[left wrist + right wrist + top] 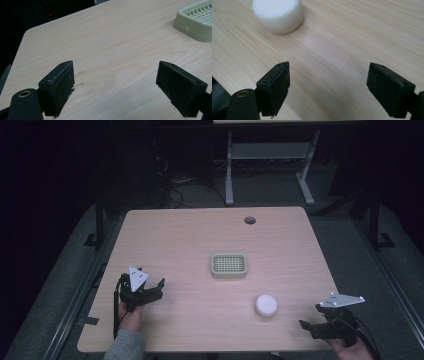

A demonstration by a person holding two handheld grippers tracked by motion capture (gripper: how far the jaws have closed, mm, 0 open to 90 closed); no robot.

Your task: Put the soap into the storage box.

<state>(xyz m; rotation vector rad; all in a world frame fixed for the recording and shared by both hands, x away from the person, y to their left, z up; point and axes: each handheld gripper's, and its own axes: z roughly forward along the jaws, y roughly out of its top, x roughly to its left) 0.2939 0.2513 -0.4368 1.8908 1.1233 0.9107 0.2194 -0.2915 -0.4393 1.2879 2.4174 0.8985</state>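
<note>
— White soap bar, round and puck-like, lies flat on the pale wood table, near my right gripper and well apart from the slatted soap dish at mid-table. That gripper is what I'd send in, I think.

— How do the grippers stand?

— Both wide open and empty. In the right gripper view the bar lies ahead and to the left of the jaws. My left gripper hovers low at the table's left, and the dish is off to its upper right.

— How would you take it well?

— I judge the bar smooth and likely slippery, so I'd swing the right gripper to centre it, bring the pads low across its widest part, and close gently before lifting. The left could steady the dish.

— Any brand or writing?

— None that I can read on the bar, dish or table.
</note>
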